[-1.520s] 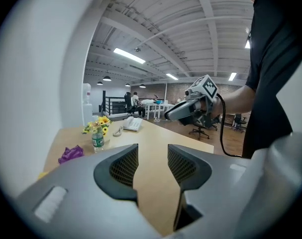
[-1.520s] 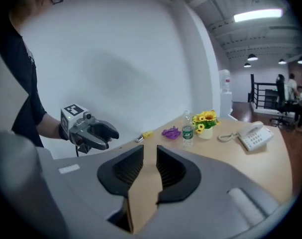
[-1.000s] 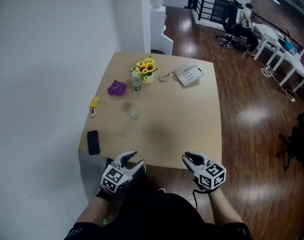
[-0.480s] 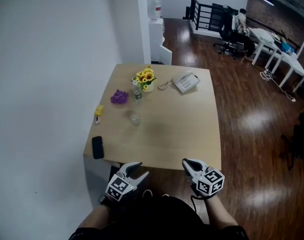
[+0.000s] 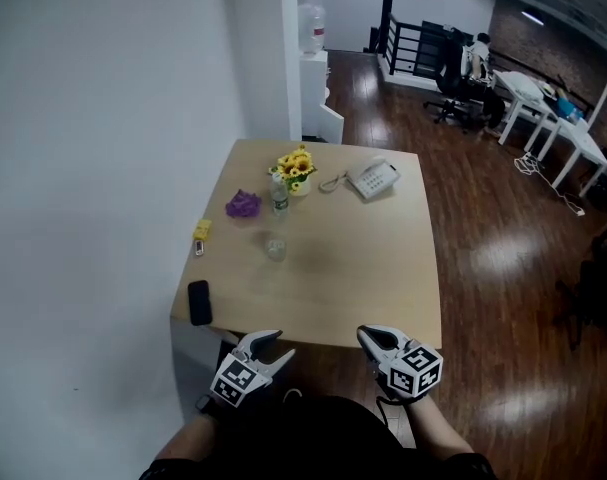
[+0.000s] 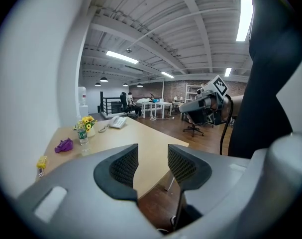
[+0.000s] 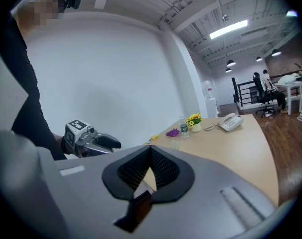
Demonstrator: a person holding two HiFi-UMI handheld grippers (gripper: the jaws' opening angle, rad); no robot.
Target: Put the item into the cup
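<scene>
Ahead of both grippers: wooden table (image 5: pixel 363 268). Left gripper (image 5: pixel 273 344) hangs just short of the near edge, jaws parted by a moderate gap, nothing between them, touching nothing. Right gripper (image 5: pixel 368 335) is level with it, jaws pressed fully together, empty. At the far end are a white telephone (image 5: pixel 372 179) and a sunflower pot (image 5: pixel 295 168). Black phone (image 5: pixel 199 302) lies nearest the left gripper. Small bottle (image 5: pixel 280 199) stands beyond the clear cup (image 5: pixel 275 249), which sits mid-table, well apart from both grippers. Purple crumpled item (image 5: pixel 243 205) and yellow item (image 5: pixel 201 230) lie left of the cup.

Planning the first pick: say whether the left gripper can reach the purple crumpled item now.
Probably not: the left gripper hangs short of the wooden table's near edge; the purple crumpled item lies far across it. Only distance bars it.
</scene>
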